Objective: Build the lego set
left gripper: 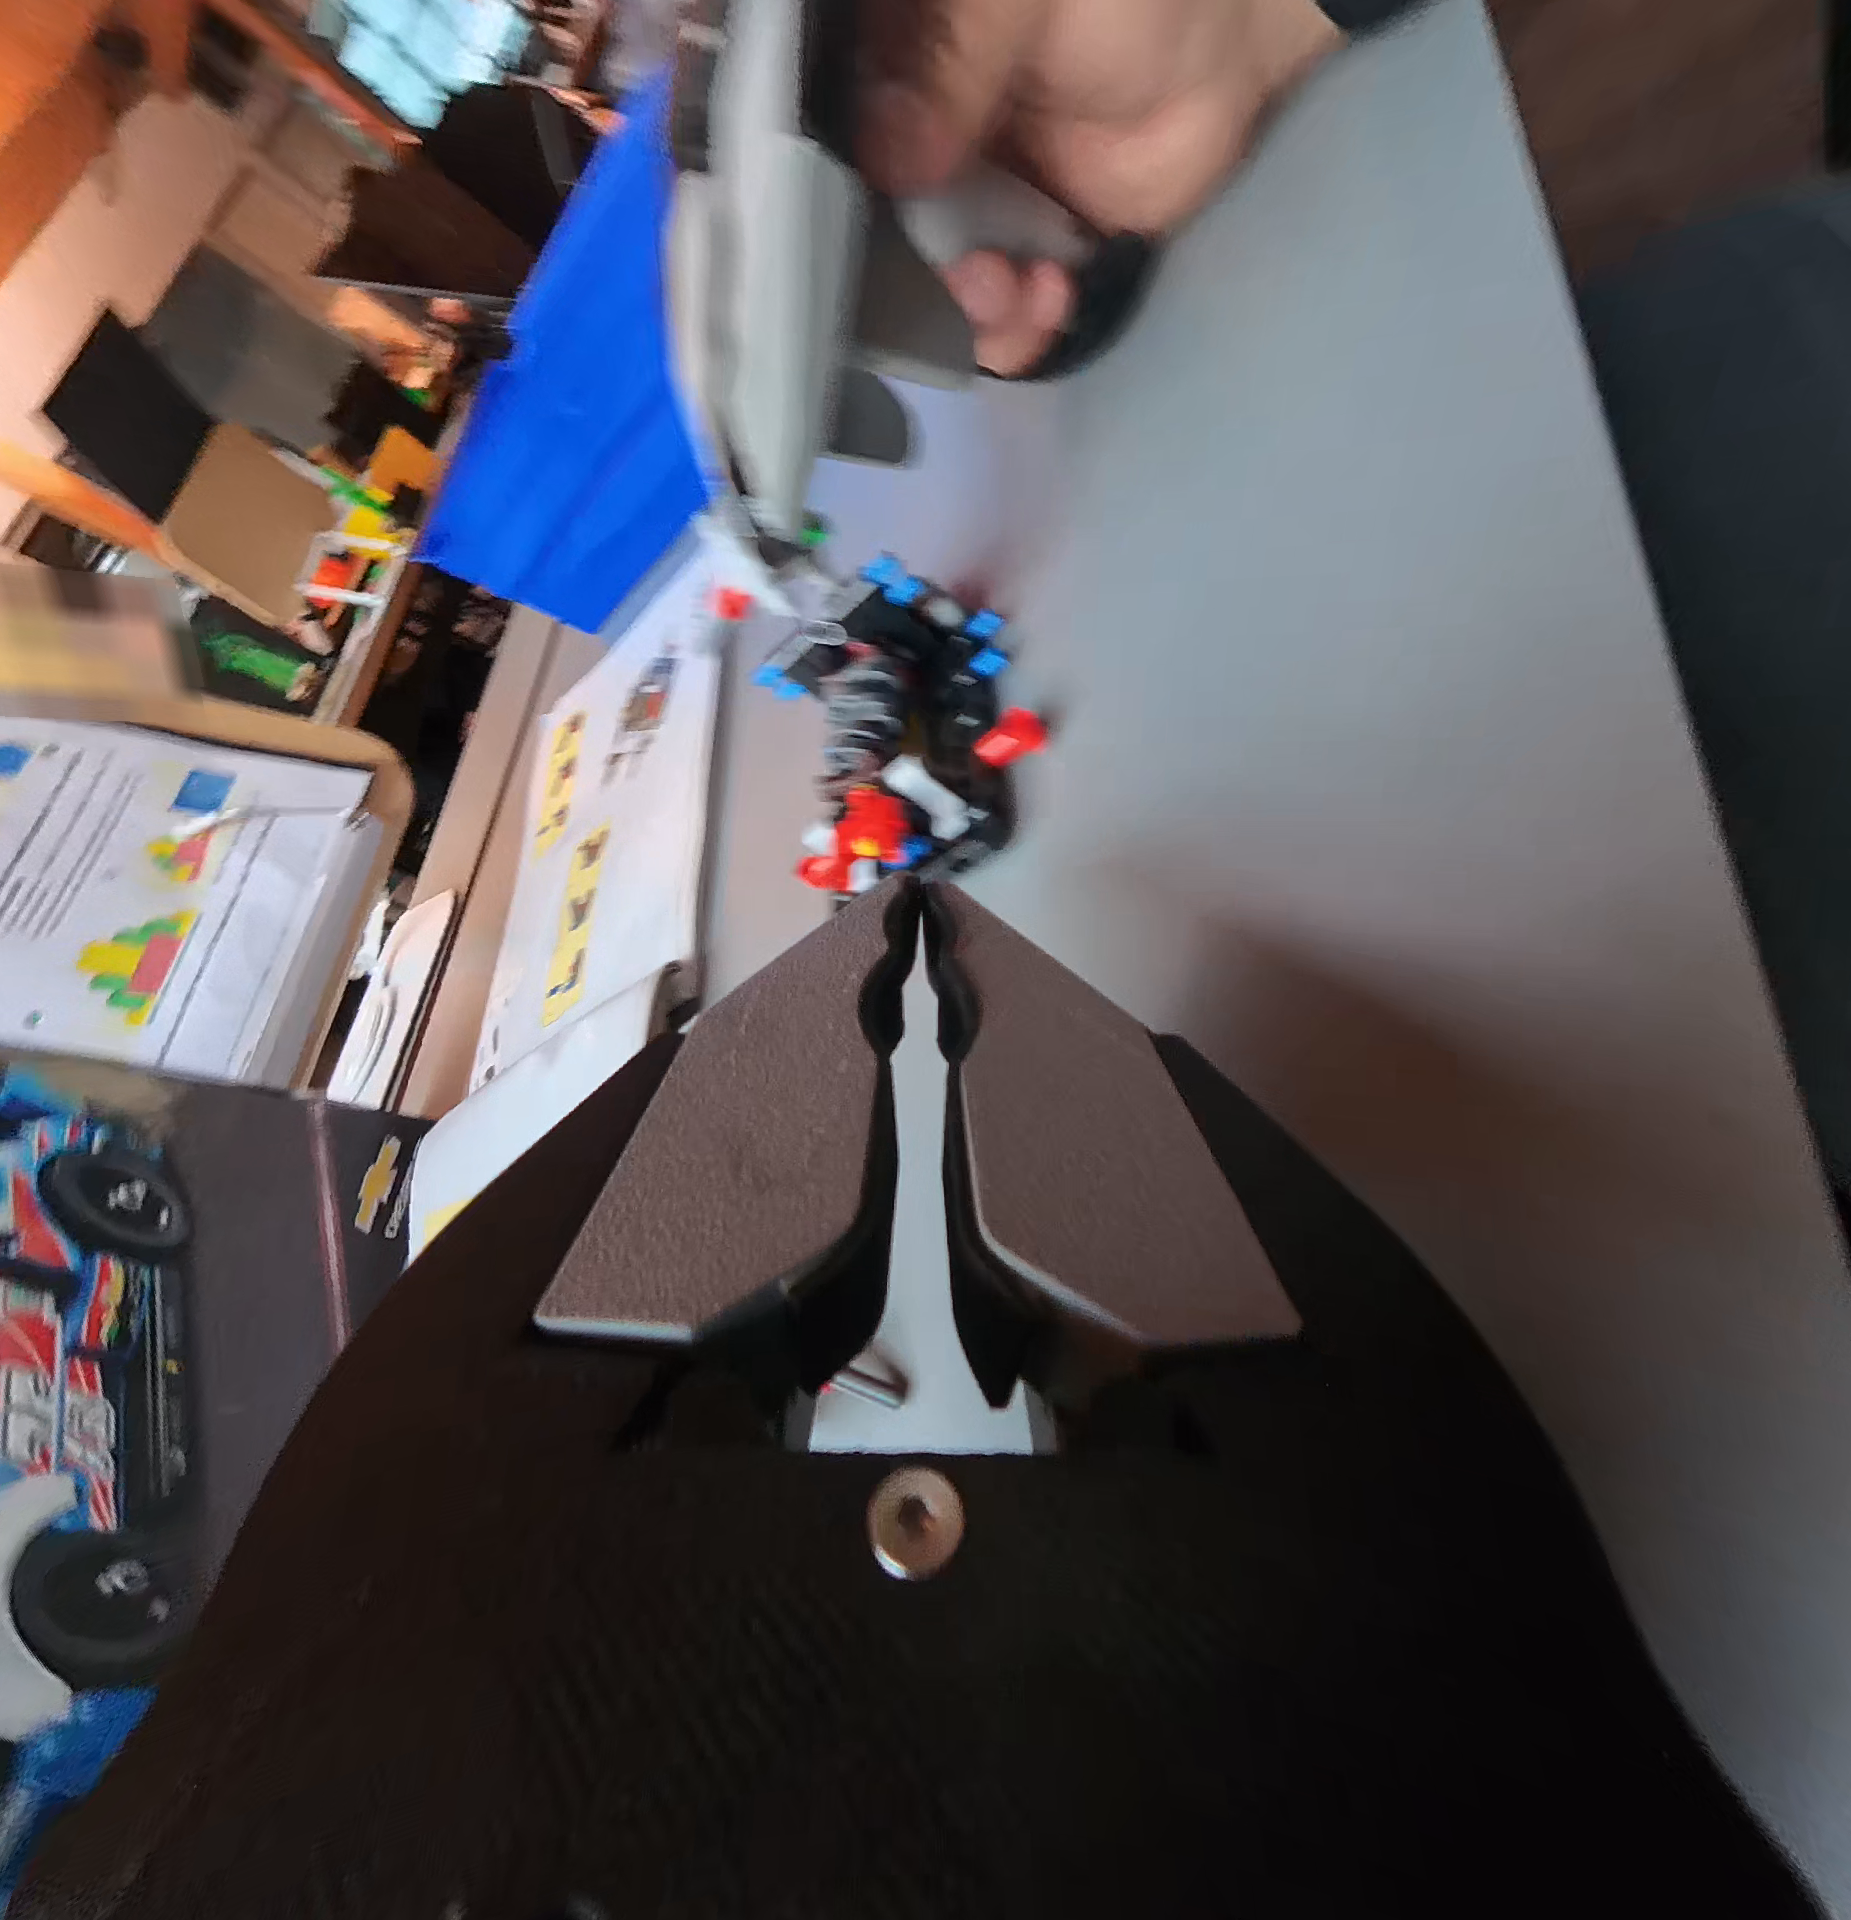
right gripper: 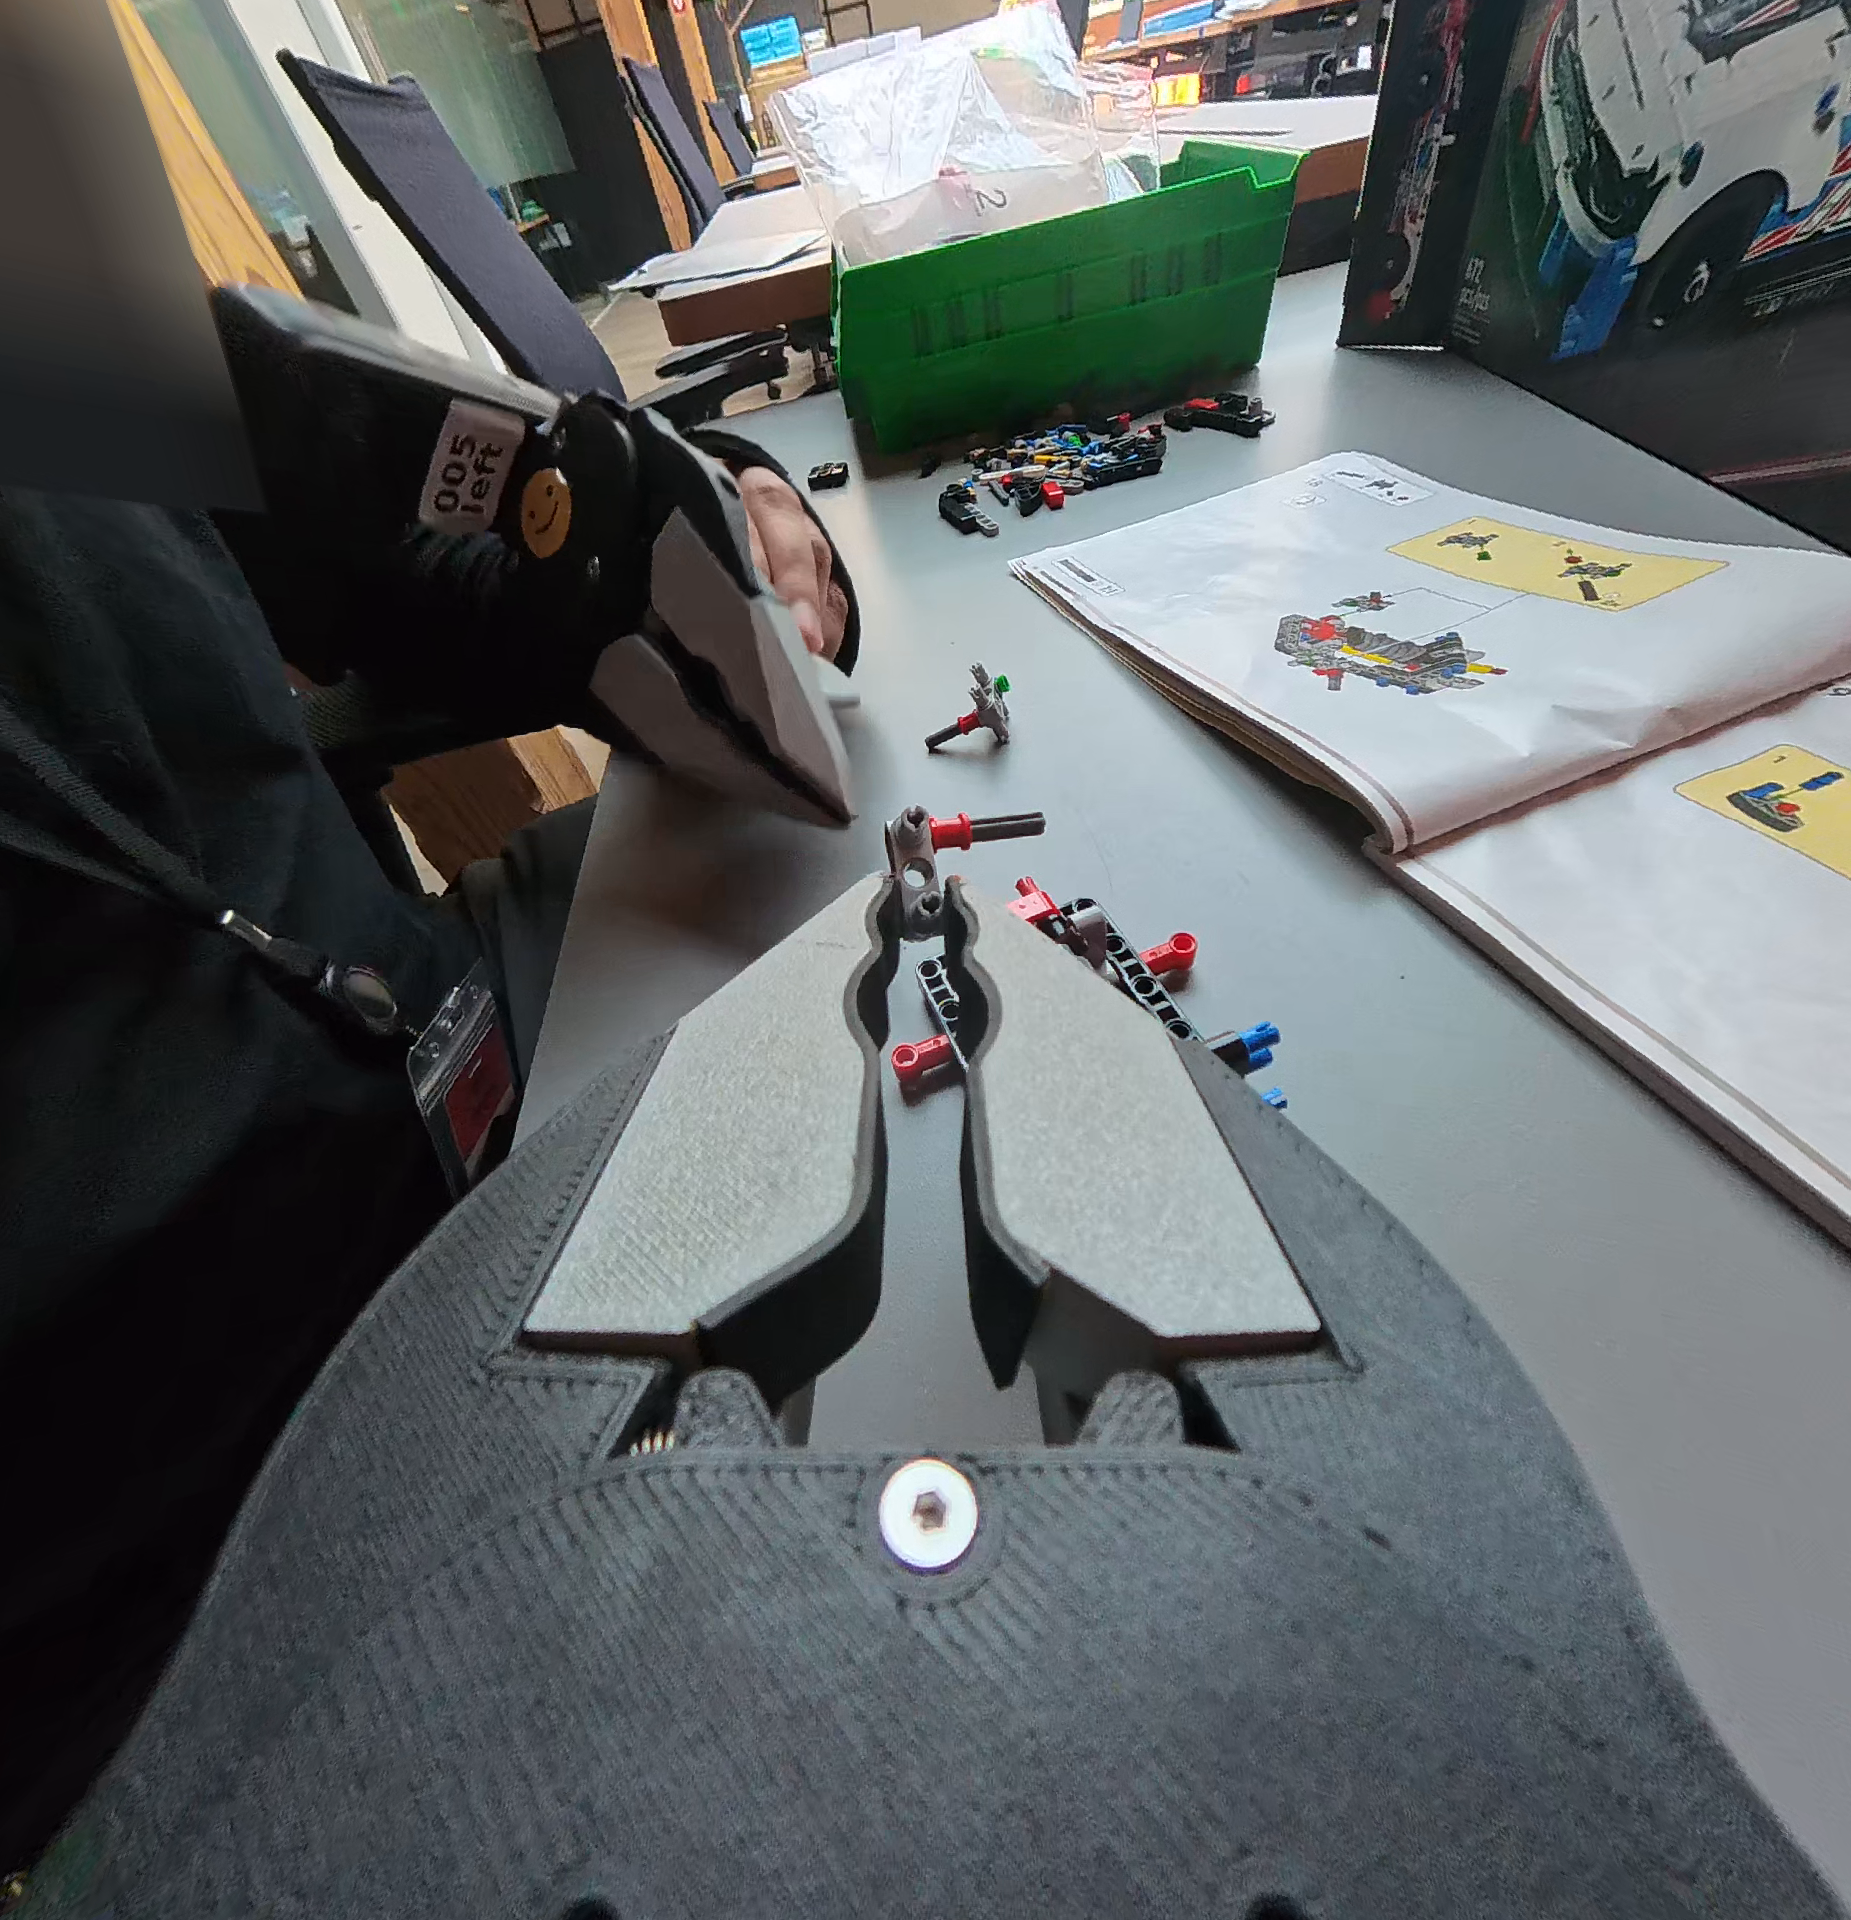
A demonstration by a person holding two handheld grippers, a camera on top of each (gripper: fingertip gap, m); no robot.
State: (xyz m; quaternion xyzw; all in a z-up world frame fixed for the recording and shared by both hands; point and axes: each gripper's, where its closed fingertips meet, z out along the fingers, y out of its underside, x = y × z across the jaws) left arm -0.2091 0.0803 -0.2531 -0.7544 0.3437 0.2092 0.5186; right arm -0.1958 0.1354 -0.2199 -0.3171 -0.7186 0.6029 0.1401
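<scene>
My right gripper [right gripper: 919, 896] is shut on a small dark grey connector [right gripper: 913, 847] with a red bush and a black axle sticking out to the right, held just above the grey table [right gripper: 1472, 1247]. Under it lies a black beam assembly [right gripper: 1144, 971] with red and blue pins; it also shows, blurred, in the left wrist view [left gripper: 905, 727]. My left gripper [left gripper: 919, 891] is shut with nothing visible between its tips. In the right wrist view the left gripper [right gripper: 846, 814] hovers just left of the held piece. A small grey sub-assembly [right gripper: 978, 712] lies farther back.
An open instruction booklet [right gripper: 1420, 644] lies on the right. A green bin [right gripper: 1056, 301] with a plastic bag stands at the back, with a pile of loose parts [right gripper: 1066, 462] in front of it. The set's box [right gripper: 1627, 208] stands at the back right. A person's torso is at the left. Left tips to right tips: about 7 cm.
</scene>
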